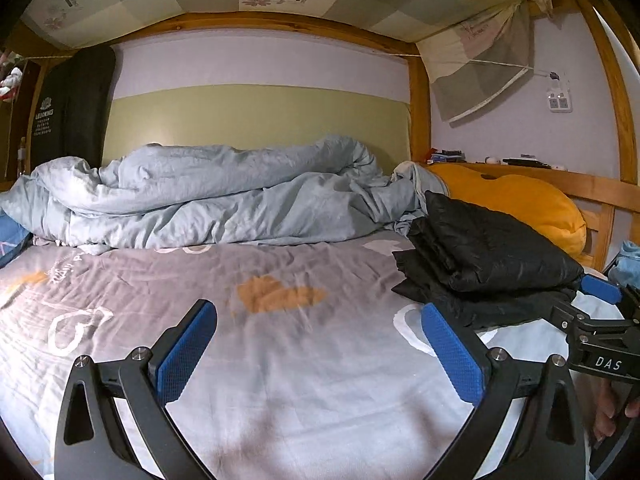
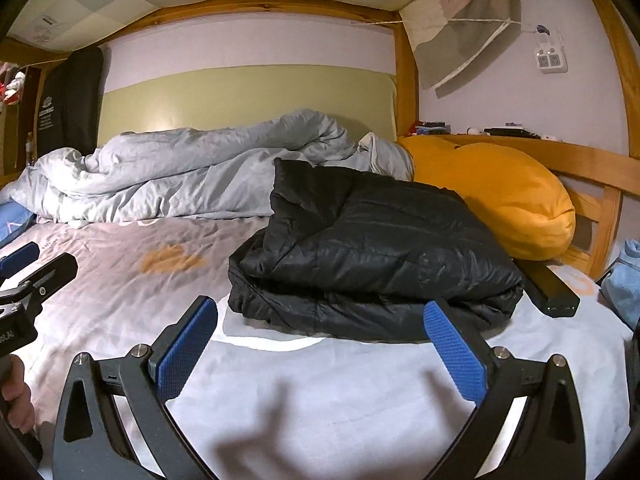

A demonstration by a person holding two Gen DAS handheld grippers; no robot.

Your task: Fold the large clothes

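A black puffy jacket (image 2: pixel 372 248) lies folded in a thick stack on the bed sheet (image 2: pixel 320 392), right of the middle. In the right wrist view my right gripper (image 2: pixel 320 344) is open, just short of the jacket's near edge, nothing between its blue pads. In the left wrist view my left gripper (image 1: pixel 320 344) is open over bare sheet (image 1: pixel 280 360), with the jacket (image 1: pixel 488 256) off to its right. The right gripper's blue tip (image 1: pixel 600 289) shows at that view's right edge beside the jacket.
A crumpled pale blue duvet (image 2: pixel 192 176) runs along the back of the bed. An orange pillow (image 2: pixel 496 196) sits behind the jacket by the wooden bed frame (image 2: pixel 600 184). A black power bank (image 2: pixel 550 286) lies right of the jacket. A hand (image 2: pixel 16 400) holds the left gripper.
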